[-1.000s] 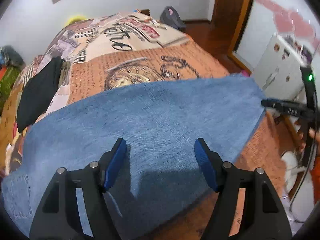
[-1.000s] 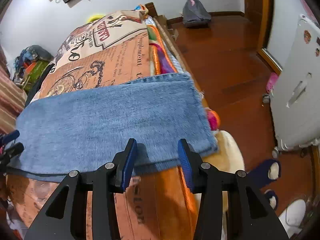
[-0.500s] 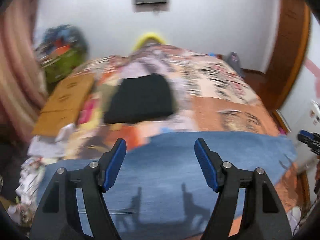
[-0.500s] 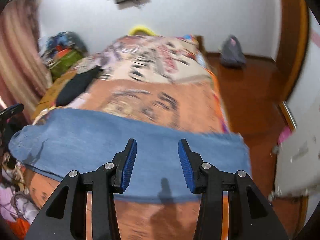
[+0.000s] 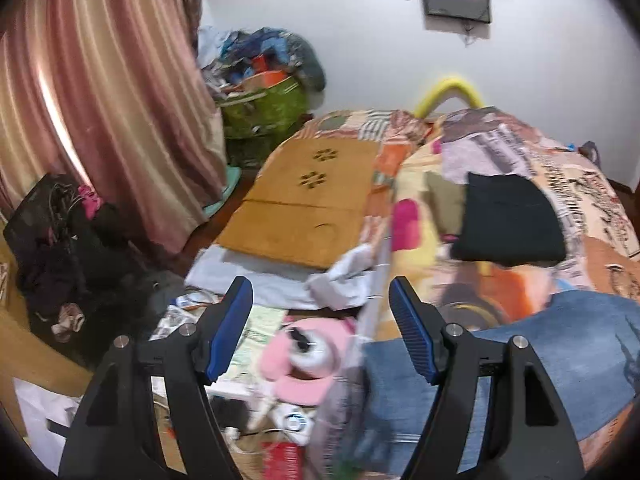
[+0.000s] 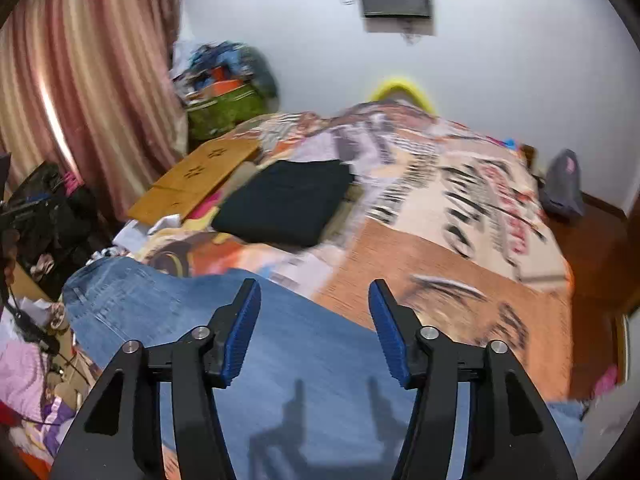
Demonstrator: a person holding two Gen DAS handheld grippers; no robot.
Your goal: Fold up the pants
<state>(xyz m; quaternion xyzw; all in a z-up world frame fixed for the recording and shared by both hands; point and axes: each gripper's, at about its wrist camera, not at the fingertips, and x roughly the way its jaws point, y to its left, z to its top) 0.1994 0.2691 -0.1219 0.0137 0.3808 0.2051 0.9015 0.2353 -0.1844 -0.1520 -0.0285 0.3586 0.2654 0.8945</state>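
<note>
Left gripper (image 5: 321, 320) jaws apart, empty; jeans (image 5: 560, 360) on bed (image 5: 420, 216).

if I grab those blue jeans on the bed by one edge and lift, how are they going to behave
The blue jeans are probably floppy: they lie flat on the bedspread, following its shape, so a lifted edge should drape and trail the rest. The denim looks thick and woven, so likely heavy for cloth and not slippery. Nothing suggests they would roll or break.

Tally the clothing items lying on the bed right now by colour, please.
Blue: 1, the jeans
Black: 1, the folded black garment
Total: 2, both resting on the patterned bedspread
</note>
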